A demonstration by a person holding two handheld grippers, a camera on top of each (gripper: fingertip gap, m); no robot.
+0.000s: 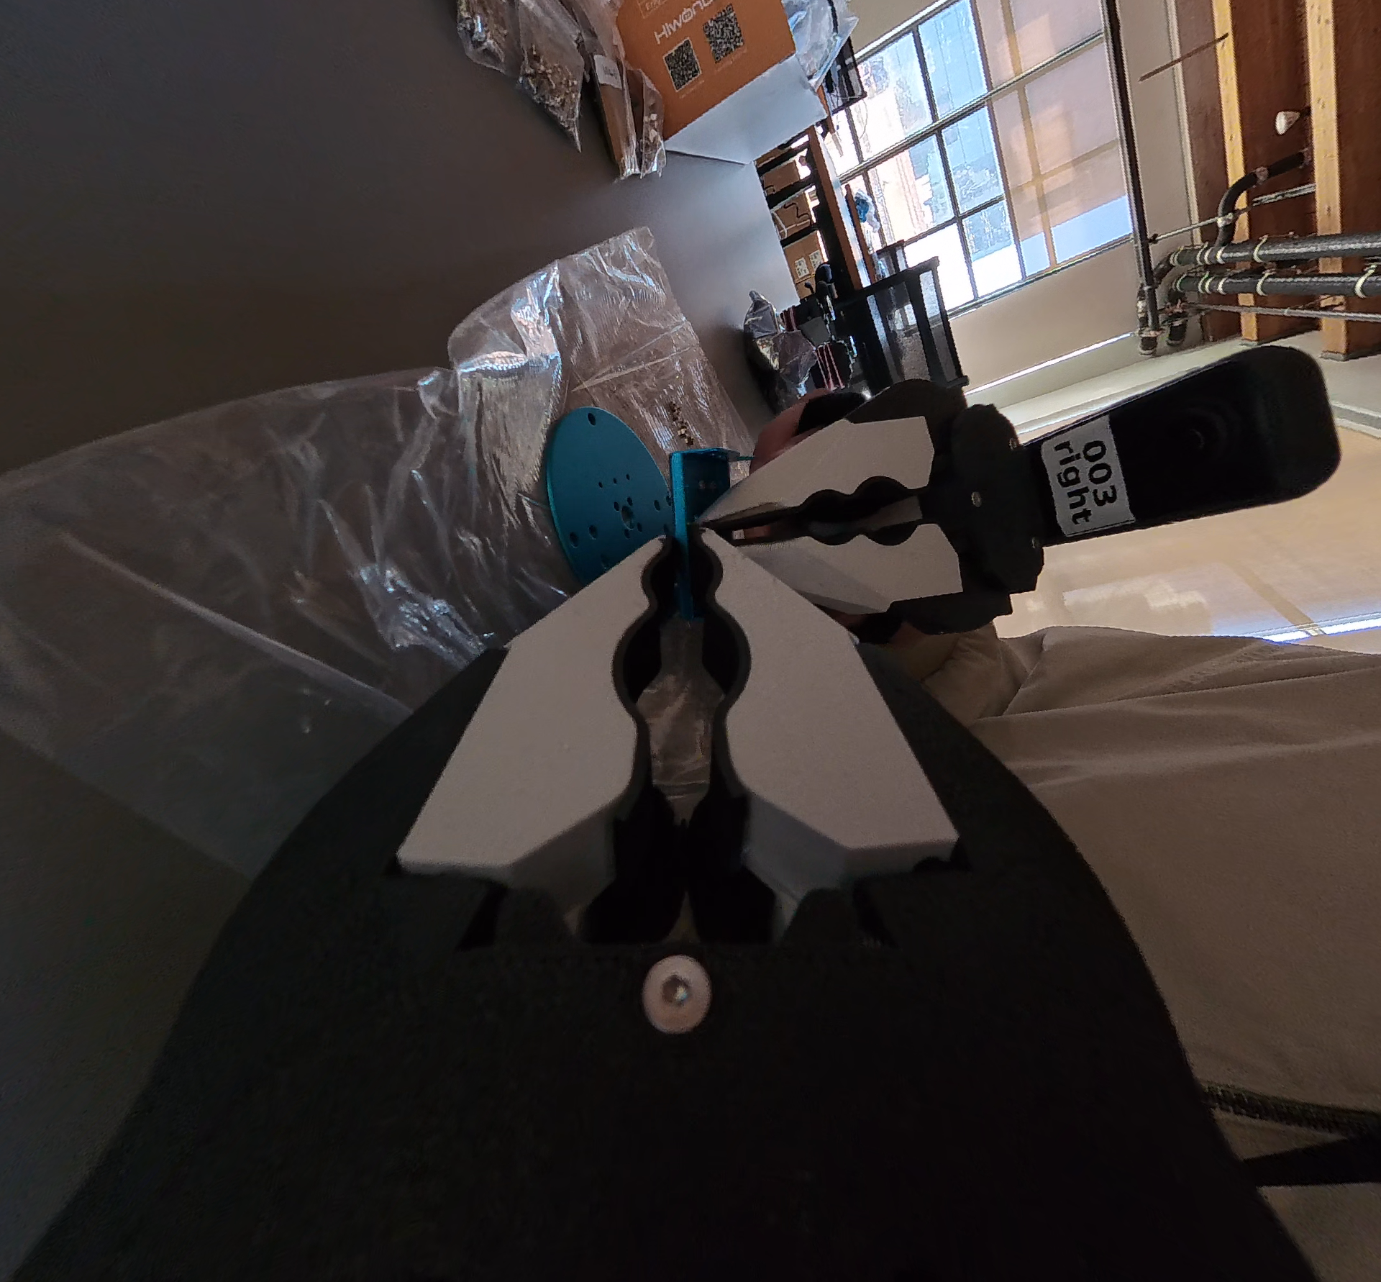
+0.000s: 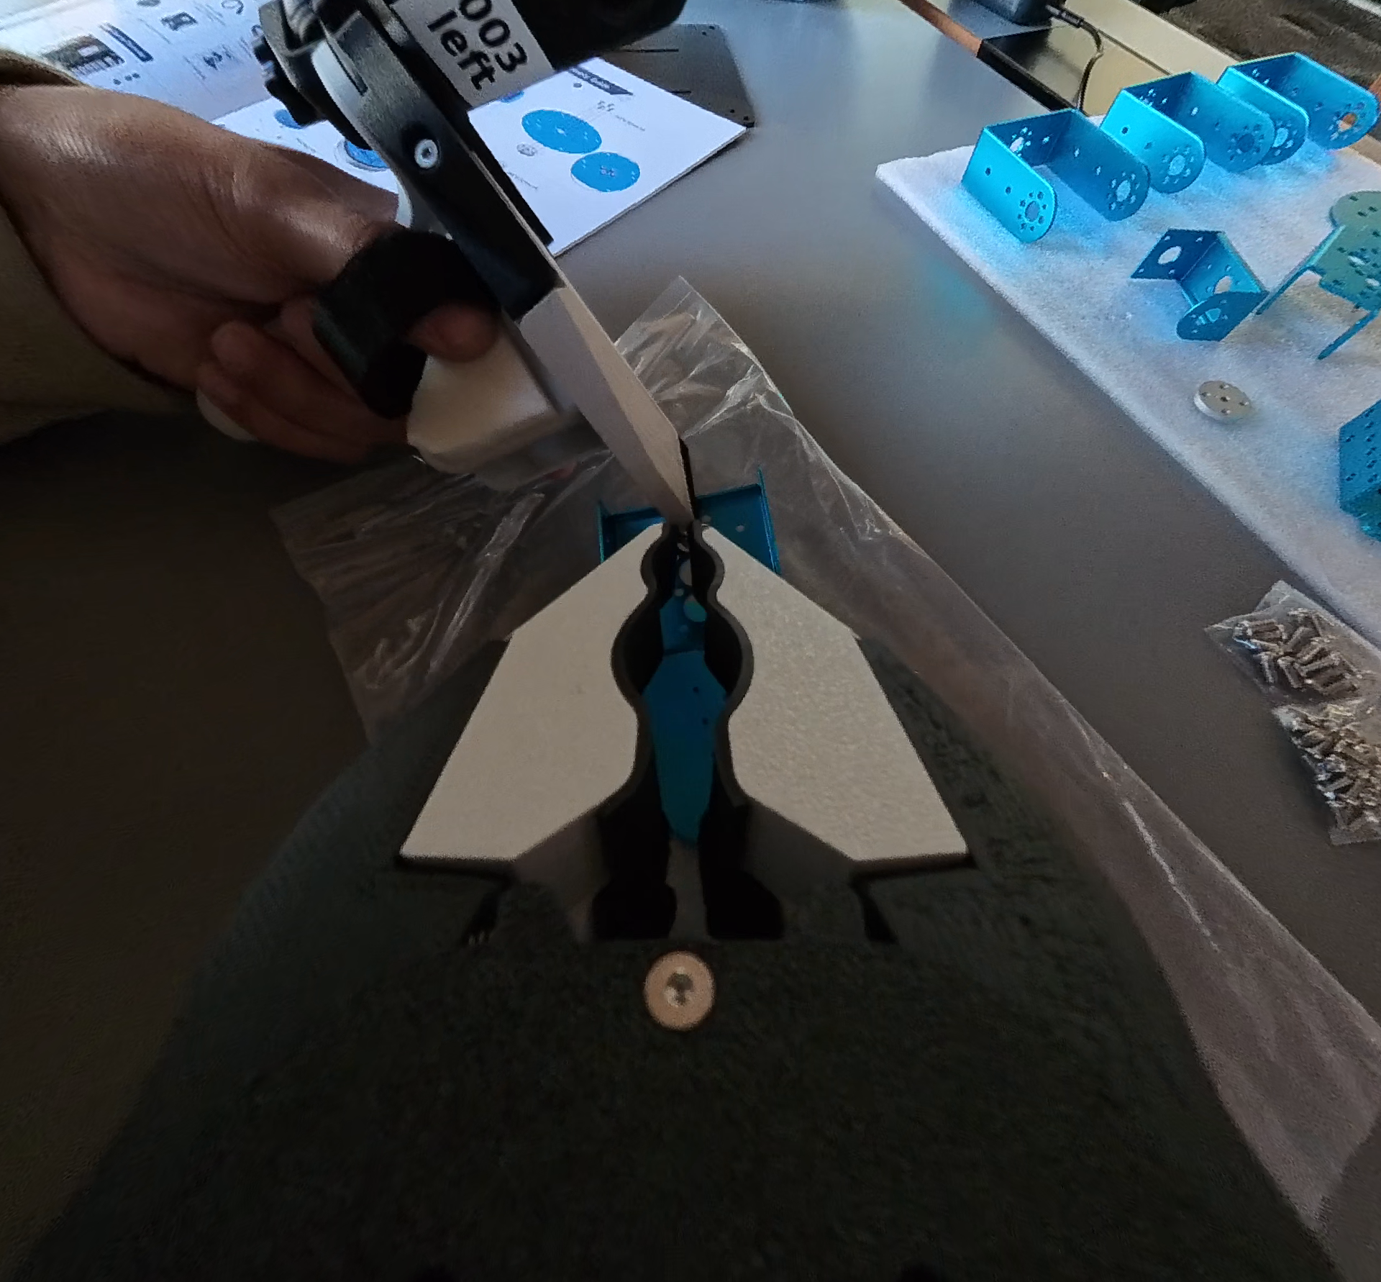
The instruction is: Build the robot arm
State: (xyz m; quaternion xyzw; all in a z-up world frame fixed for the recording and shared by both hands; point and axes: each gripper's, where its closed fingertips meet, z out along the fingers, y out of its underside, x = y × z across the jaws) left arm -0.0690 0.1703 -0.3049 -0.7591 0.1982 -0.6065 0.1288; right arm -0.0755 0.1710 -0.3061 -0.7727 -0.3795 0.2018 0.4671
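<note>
My left gripper (image 1: 686, 551) is shut on the thin wall of a blue metal bracket (image 1: 699, 480), which stands on a blue round disc (image 1: 598, 499) full of holes. My right gripper (image 2: 686, 534) is shut, with its tips against the same bracket (image 2: 736, 517). I cannot tell whether it pinches anything. The disc shows blue through the gap between my right fingers (image 2: 684, 745). The two grippers meet tip to tip: the right one (image 1: 706, 519) shows in the left wrist view and the left one (image 2: 681, 499) in the right wrist view. The parts sit over a crumpled clear plastic bag (image 2: 710, 379).
A white foam sheet (image 2: 1121, 349) at the right carries several blue brackets (image 2: 1083, 147). Bags of screws (image 2: 1285, 656) lie near it. A printed sheet (image 2: 598, 147) and a black plate (image 2: 702, 73) lie behind. An orange box (image 1: 695, 13) and more screw bags (image 1: 523, 13) stand farther off. The tips of both grippers are at nearly the same place. The black plate (image 2: 702, 73) is about equally far from each gripper, around 35 cm.
</note>
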